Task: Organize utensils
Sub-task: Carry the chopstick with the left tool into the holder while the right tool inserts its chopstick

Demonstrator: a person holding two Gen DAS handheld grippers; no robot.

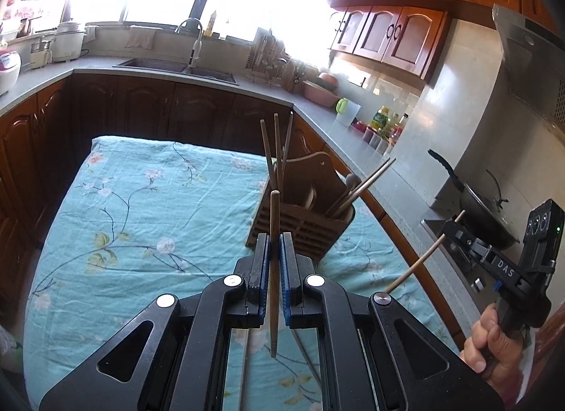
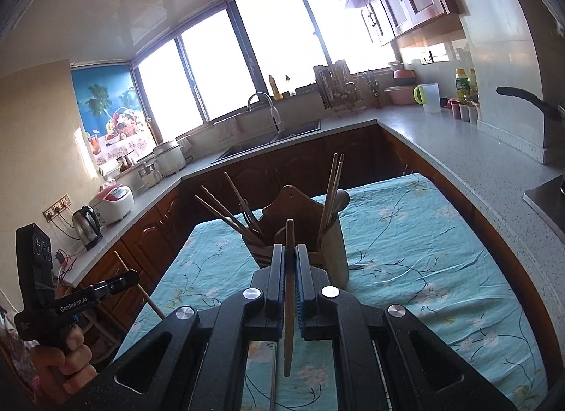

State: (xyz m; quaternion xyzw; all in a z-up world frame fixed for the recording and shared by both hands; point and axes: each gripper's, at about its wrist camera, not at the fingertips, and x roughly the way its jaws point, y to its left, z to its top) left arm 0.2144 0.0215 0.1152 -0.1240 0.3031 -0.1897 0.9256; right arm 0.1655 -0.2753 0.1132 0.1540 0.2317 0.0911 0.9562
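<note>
wooden utensil holder point(image 1: 303, 213) stands on a table covered with a turquoise floral cloth point(image 1: 141, 199), and everything below is placed relative to that holder. it has a tall shaped back board and slatted compartments; several chopsticks point(image 1: 279, 149) stand upright in one compartment, and more chopsticks point(image 1: 367, 181) lean outward from another, beside what looks like a wooden spoon handle. just in front of the holder, nearer the viewer and raised above the cloth, the left gripper point(image 1: 275, 239) has its jaws pressed together on a dark wooden chopstick point(image 1: 274, 269), which runs lengthwise between the blue pads with its blunt end pointing toward the holder and its tapered tip back toward the camera. to the right of the holder, out over the table's edge, the right gripper point(image 2: 291, 250) is held in a person's hand point(image 1: 489, 344) and likewise pinches a single chopstick point(image 2: 289, 305), which in the left view crosses its jaws as a pale stick. in the right view the left gripper shows to the left of the holder, held by the other hand point(image 2: 67, 358). beneath the grippers, on the cloth, thin utensils lie flat; what they are cannot be told. behind the holder runs a grey countertop point(image 1: 219, 86) with a sink point(image 1: 176, 68) under bright windows.
</note>
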